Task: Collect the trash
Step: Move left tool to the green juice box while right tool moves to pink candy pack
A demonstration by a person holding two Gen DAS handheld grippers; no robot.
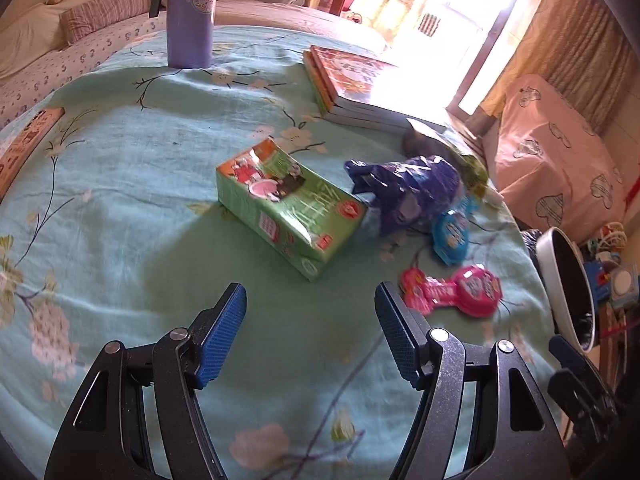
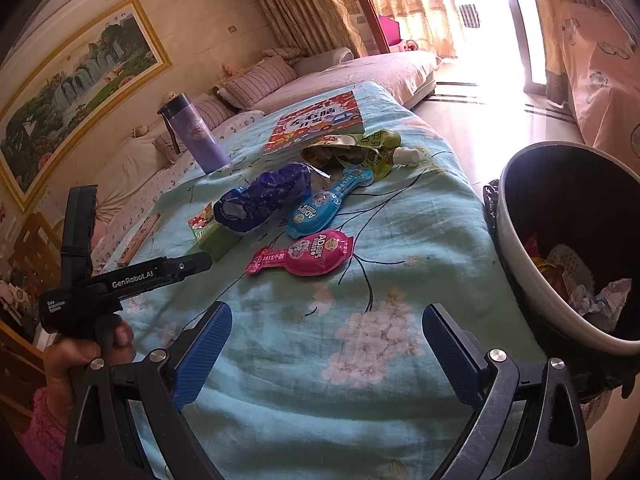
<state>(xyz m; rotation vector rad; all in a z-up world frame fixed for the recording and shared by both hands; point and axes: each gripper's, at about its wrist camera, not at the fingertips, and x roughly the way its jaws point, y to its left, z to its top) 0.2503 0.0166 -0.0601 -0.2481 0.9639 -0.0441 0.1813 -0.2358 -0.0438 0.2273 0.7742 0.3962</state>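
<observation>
Left wrist view. Left gripper (image 1: pixel 311 300): jaws wide apart, nothing between them, above a teal floral tablecloth (image 1: pixel 120 208). Green carton (image 1: pixel 290 206): lying on its side, just beyond the jaws. Dark blue wrapper (image 1: pixel 404 188): crumpled, right of the carton and touching it. Blue pouch (image 1: pixel 452 236): near right of the wrapper. Pink pouch (image 1: pixel 456 290): flat, nearest piece, just right of the right finger. Stack of books (image 1: pixel 352 84): far right. Purple bottle (image 1: pixel 190 20): upright, far centre. Waste bin (image 1: pixel 568 284): off the table's right edge.

Right wrist view. Right gripper (image 2: pixel 326 324): jaws wide apart, empty, over bare cloth. Pink pouch (image 2: pixel 304 258), blue pouch (image 2: pixel 324 208), dark blue wrapper (image 2: pixel 264 196) and green carton (image 2: pixel 210 232): clustered mid-table. Green-yellow pouch (image 2: pixel 360 152): far, against the books (image 2: pixel 316 124). Waste bin (image 2: pixel 568 240): right, lined dark, holding crumpled paper. A hand (image 2: pixel 72 360) grips the other tool at left.
</observation>
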